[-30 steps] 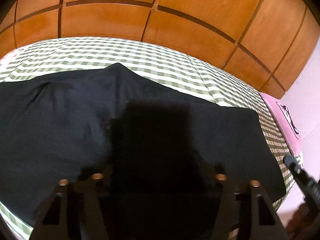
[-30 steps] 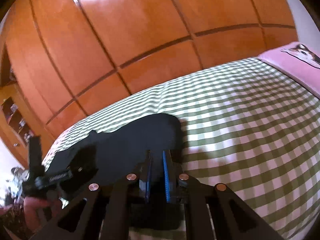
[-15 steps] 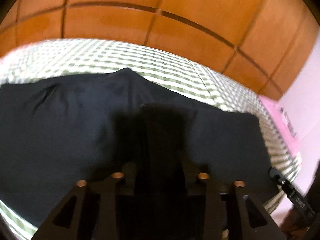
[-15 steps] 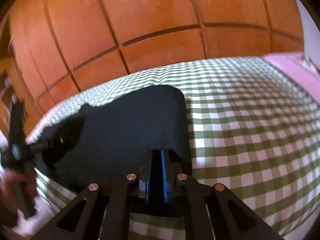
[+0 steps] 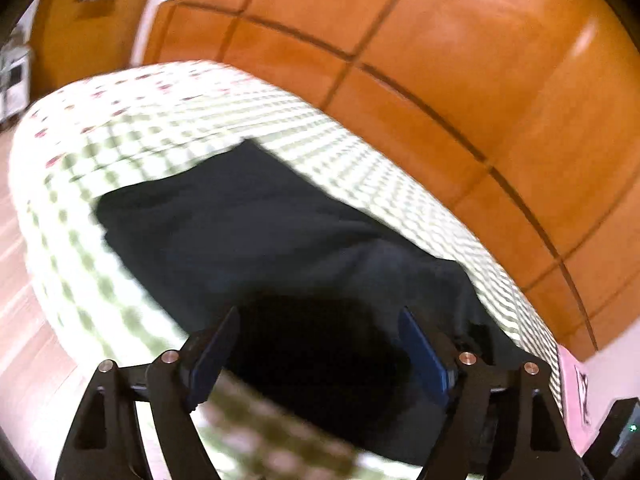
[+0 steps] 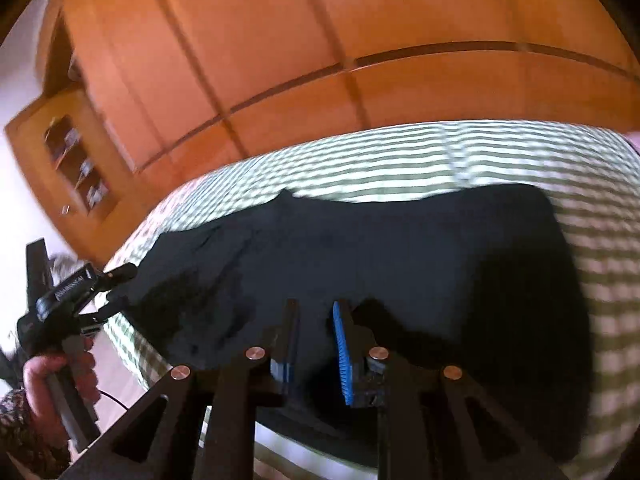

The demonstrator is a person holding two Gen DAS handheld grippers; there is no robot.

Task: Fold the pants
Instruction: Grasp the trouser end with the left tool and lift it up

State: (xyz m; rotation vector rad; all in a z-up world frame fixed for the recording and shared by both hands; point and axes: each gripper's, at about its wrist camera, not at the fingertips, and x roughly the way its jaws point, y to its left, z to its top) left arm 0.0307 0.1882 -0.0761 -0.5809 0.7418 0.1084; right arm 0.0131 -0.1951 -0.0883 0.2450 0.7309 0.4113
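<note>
What moved: in both earlier views my jaws were clamped on dark cloth at the near hem; now both pairs have just been opening, and both wrist views have swung sideways along the bed, blurred with the motion. The pants look to lie in the same place as before.

Bed (image 5: 360,168): green-and-white checked cover, wooden wardrobe (image 6: 360,40) behind it; it carries the whole garment.

Pants (image 6: 400,248): black, spread flat across the cover with their near edge at the bed's near side. They read as one broad folded slab, so I judge one fold is laid and a crosswise fold is next. Which end is the waist I cannot tell.

Left gripper (image 5: 316,356): jaws stand wide apart, pads bare, hovering over the pants' near edge; nothing is pinched.

Right gripper (image 6: 316,344): jaws parted by a narrow gap with dark cloth behind it; I see no fabric pinched between the blue pads, so I read it as released.

Step in hand: letting go and shifting to fresh grip points.

Doing it well: I would clear the cloth before sliding along it so the laid fold is not dragged, then take both layers at matching corners of one end.

Small things: a pink pillow (image 5: 576,384) lies at the bed's far right, clear of the pants.
</note>
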